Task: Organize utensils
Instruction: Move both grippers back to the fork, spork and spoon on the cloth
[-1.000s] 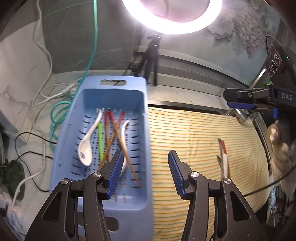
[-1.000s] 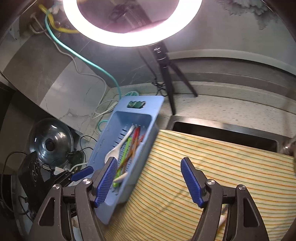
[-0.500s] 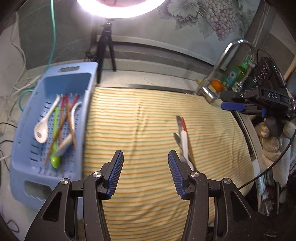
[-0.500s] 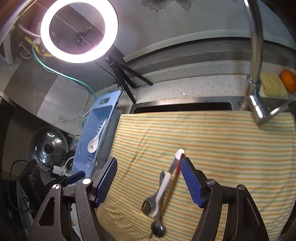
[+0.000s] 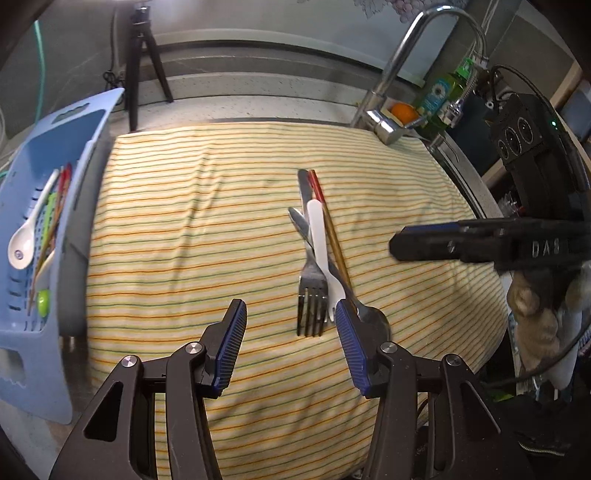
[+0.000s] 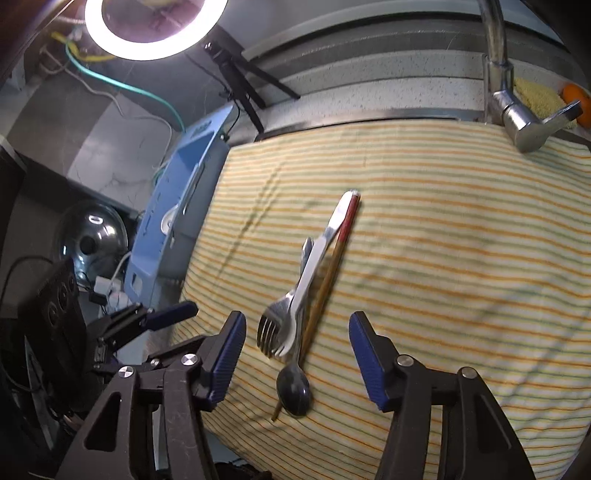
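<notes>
On the striped cloth (image 5: pixel 184 229) lies a small pile: a metal fork (image 5: pixel 312 295), a white plastic fork (image 5: pixel 319 240), a metal spoon (image 5: pixel 373 321) and red-topped chopsticks (image 5: pixel 332 236). My left gripper (image 5: pixel 290 310) hovers open just before the fork tines, nothing between its pads. My right gripper (image 6: pixel 297 321) hangs over the same pile; its jaws are closing, with the metal fork (image 6: pixel 271 328) and spoon (image 6: pixel 293 387) below the gap, and the pads touch nothing. A blue basket (image 5: pixel 22 332) at the left holds a white spoon (image 5: pixel 22 247) and other utensils.
The cloth covers a sink under a chrome faucet (image 5: pixel 388 122) at the back right. A tripod (image 5: pixel 142 66) and ring light (image 6: pixel 147 29) stand behind the basket (image 6: pixel 177 206). A pot lid (image 6: pixel 92 240), cables and a black box sit left of it.
Both views have swung from the blue basket over to the utensil pile on the cloth, and both grippers have come lower and closer to it. The right jaws stand narrower.
</notes>
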Demonstrator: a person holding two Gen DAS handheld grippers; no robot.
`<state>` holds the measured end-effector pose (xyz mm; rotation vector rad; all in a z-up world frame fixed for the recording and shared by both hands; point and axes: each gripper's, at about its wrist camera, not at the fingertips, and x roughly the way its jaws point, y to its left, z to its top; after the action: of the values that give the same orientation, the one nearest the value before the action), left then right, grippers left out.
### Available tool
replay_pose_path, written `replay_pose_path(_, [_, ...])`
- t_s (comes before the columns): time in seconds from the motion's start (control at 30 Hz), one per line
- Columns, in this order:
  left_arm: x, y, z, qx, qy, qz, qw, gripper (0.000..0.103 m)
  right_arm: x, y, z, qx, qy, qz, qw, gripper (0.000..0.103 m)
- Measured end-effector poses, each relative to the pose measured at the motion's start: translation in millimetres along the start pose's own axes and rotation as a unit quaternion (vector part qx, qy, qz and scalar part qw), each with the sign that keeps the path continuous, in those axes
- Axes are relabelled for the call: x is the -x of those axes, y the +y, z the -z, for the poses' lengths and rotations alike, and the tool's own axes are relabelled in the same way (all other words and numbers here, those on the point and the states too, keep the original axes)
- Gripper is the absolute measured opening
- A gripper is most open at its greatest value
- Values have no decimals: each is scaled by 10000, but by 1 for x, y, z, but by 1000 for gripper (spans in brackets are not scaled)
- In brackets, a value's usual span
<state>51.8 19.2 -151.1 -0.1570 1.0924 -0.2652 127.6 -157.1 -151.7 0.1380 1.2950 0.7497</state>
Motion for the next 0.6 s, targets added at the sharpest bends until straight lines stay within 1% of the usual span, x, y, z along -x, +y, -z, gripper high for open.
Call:
replay_pose_path(0.13, [-13, -6, -4, -182, 108, 91, 9997, 47, -11, 3, 11, 65, 159, 19, 9999, 36])
replay_pose_path(0.2, [-18, -9, -6, -269, 165, 104, 9994, 45, -15, 2, 13, 27, 197, 46, 9998, 35])
replay_pose_path(0.27, [-23, -12, -8, -388, 202, 87, 9990, 36, -15, -2, 14, -64, 171, 41, 9998, 34])
replay_pose_path(0.33, [-28, -14, -10, -452, 263, 89, 9986, 31, -13, -5, 12, -155, 133, 3, 9998, 32])
replay_pose_path(0.5, [-40, -17, -12, -532, 388, 65, 9978, 31, -5, -9, 6, -283, 15, -41, 9996, 32])
replay_pose_path(0.6, [-46, -17, -13, -584, 450, -41, 9973, 31, -6, -9, 5, -332, 9, -43, 9994, 32])
